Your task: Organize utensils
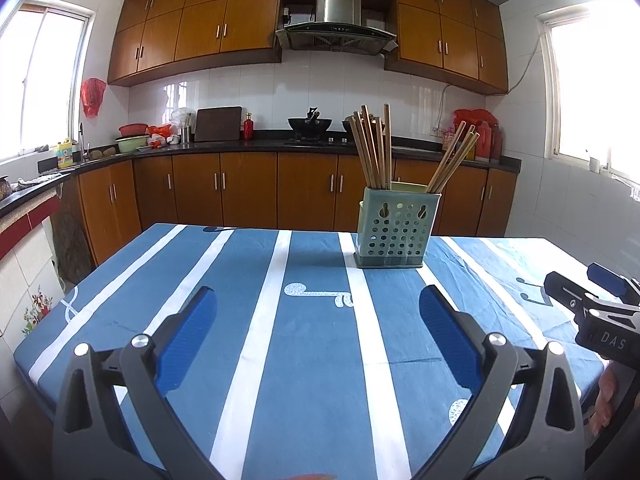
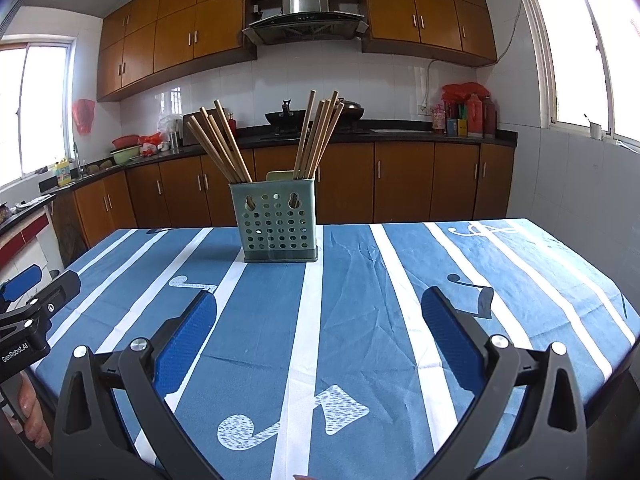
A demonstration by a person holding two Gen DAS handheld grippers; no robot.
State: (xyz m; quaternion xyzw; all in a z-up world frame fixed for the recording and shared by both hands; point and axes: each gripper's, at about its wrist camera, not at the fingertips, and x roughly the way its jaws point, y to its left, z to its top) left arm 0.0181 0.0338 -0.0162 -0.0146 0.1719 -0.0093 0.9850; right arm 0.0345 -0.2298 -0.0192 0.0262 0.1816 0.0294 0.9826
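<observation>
A pale green perforated utensil holder (image 1: 394, 232) (image 2: 278, 226) stands upright on the far part of the table. Two bunches of wooden chopsticks (image 1: 374, 148) (image 2: 224, 144) lean out of it, one to each side. My left gripper (image 1: 318, 300) hovers open over the near table, well short of the holder, with nothing between its blue pads. My right gripper (image 2: 320, 304) is likewise open and empty, also short of the holder. In each wrist view the other gripper shows at the frame's edge.
The table wears a blue cloth with white stripes (image 1: 280, 320) (image 2: 360, 300). Behind it runs a dark kitchen counter (image 1: 280, 146) with a wok, cutting board, bowls and bottles. A person's hand (image 2: 34, 412) holds the left gripper's handle.
</observation>
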